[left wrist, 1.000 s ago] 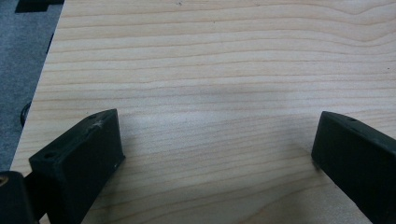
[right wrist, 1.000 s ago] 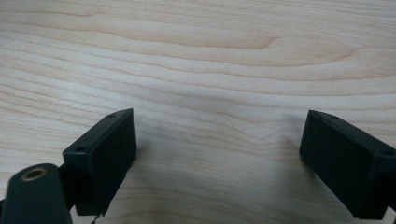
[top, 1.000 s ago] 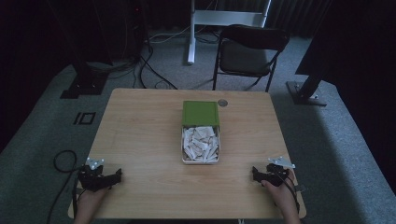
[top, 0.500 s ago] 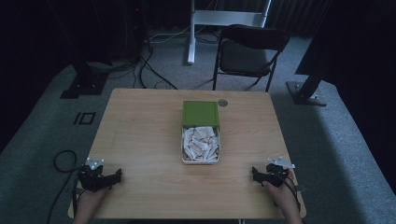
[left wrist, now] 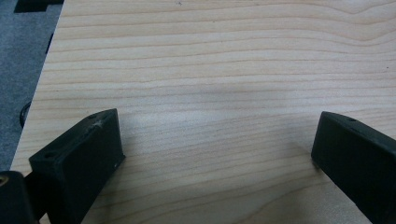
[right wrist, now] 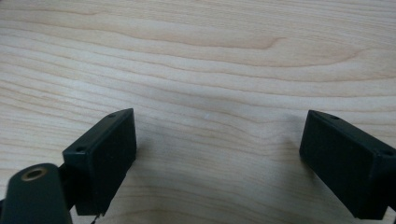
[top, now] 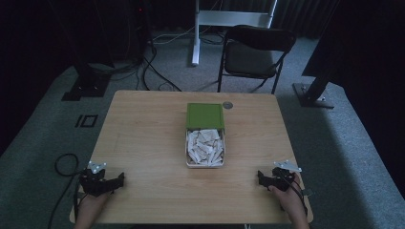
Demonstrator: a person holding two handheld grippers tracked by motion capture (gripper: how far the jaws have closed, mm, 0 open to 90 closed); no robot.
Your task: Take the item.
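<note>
A shallow open box point(top: 205, 164) holding several white folded pieces sits at the middle of the wooden table point(top: 143, 133), its green lid point(top: 205, 116) lying at its far end. My left gripper point(top: 118, 180) rests near the table's front left corner, held in a hand, jaws wide open over bare wood point(left wrist: 215, 135). My right gripper point(top: 261, 177) rests near the front right corner, also open with nothing between its jaws point(right wrist: 217, 135). Both grippers are well apart from the box.
A small round grommet point(top: 228, 105) sits in the table near its far edge. A black folding chair point(top: 255, 55) stands beyond the table. Cables point(top: 143, 67) and stand bases point(top: 313, 98) lie on the grey carpet around it.
</note>
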